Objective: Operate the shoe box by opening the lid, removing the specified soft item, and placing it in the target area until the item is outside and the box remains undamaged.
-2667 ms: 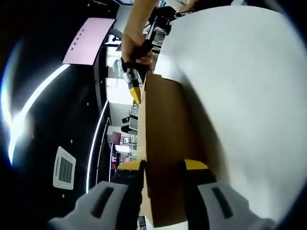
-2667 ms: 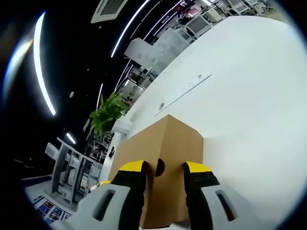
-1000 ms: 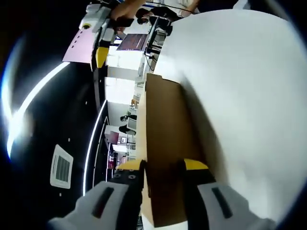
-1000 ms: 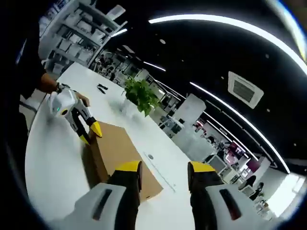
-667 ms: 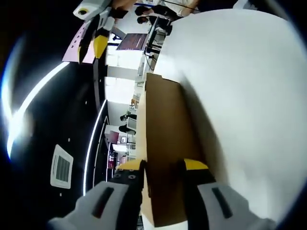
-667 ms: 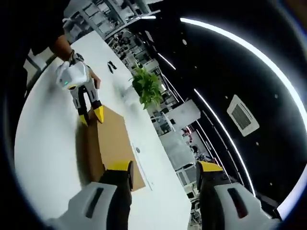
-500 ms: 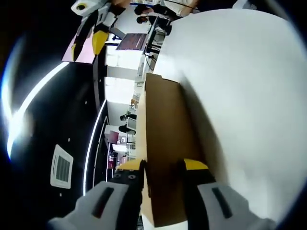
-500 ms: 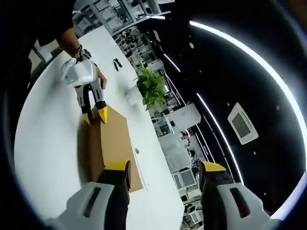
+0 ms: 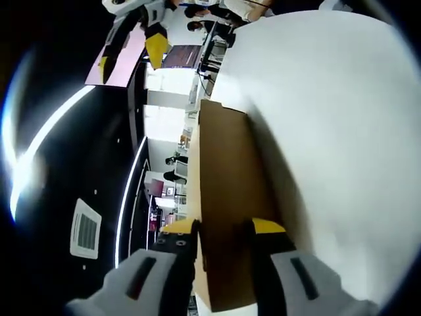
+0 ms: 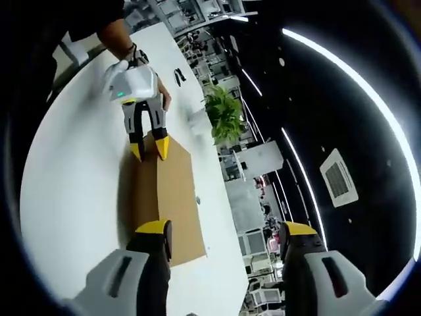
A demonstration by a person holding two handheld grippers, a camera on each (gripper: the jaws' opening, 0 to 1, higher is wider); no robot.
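A closed brown cardboard shoe box (image 9: 227, 191) lies on the white table (image 9: 329, 131). My left gripper (image 9: 222, 229) is shut on one end of it, and the box's edge runs up between the yellow-tipped jaws. In the right gripper view the same box (image 10: 172, 197) lies lengthwise, with the left gripper (image 10: 149, 150) clamped at its far end and a person's hand behind it. My right gripper (image 10: 227, 232) hangs open above the near end of the box, touching nothing. It also appears high up in the left gripper view, right gripper (image 9: 130, 59), jaws spread.
A potted green plant (image 10: 225, 113) stands on the table beyond the box, and a small dark item (image 10: 177, 76) lies farther back. Bare table (image 10: 72, 171) stretches along the box's side. Office desks and ceiling lights fill the background.
My right gripper has let go of the box's end, risen high above the table and opened wider. The left gripper and the box have stayed put.
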